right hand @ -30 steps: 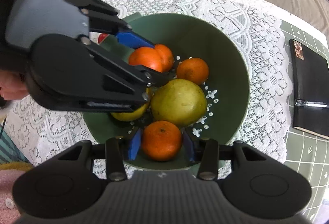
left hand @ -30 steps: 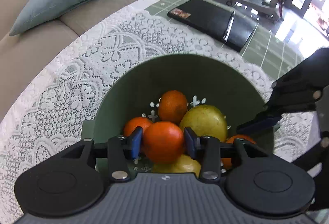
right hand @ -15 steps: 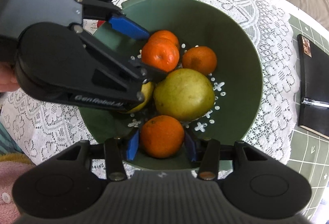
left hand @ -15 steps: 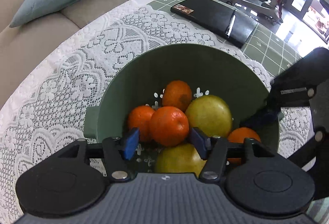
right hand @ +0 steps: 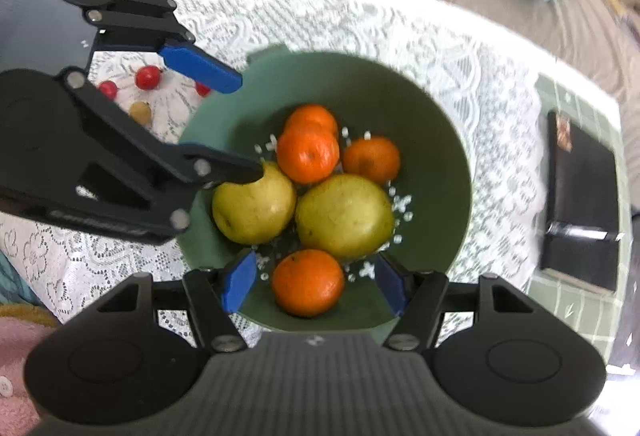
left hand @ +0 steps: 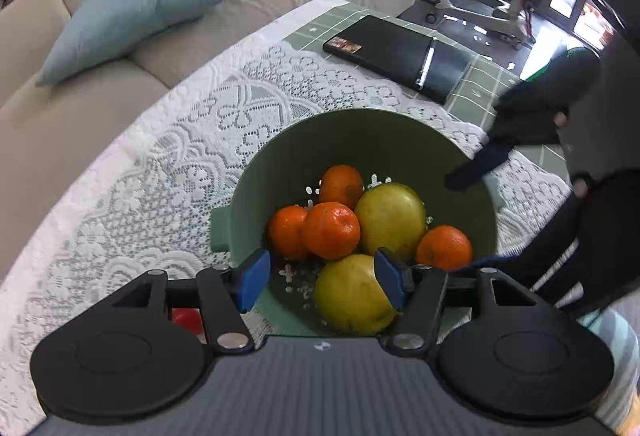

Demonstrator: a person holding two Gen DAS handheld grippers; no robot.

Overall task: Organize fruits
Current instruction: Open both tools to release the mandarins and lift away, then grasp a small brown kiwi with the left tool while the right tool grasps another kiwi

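Observation:
A green colander bowl [left hand: 360,140] [right hand: 432,108] sits on a white lace cloth. It holds several oranges and two yellow-green pears. In the left wrist view my left gripper [left hand: 322,282] is open and empty above the bowl's near rim, with an orange [left hand: 331,230] lying in the bowl ahead of it. In the right wrist view my right gripper [right hand: 316,282] is open and empty, with an orange [right hand: 308,282] lying in the bowl between its fingers. The left gripper also shows in the right wrist view [right hand: 240,128], open.
A black notebook with a pen [left hand: 400,56] [right hand: 580,196] lies on the green grid mat beyond the bowl. Small red fruits [right hand: 147,77] and a brownish one [right hand: 139,111] lie on the lace beside the bowl. A beige sofa with a blue cushion [left hand: 132,12] borders the table.
Both grippers opened and let go of their oranges, which now lie in the bowl. Both grippers have pulled back and up from the bowl.

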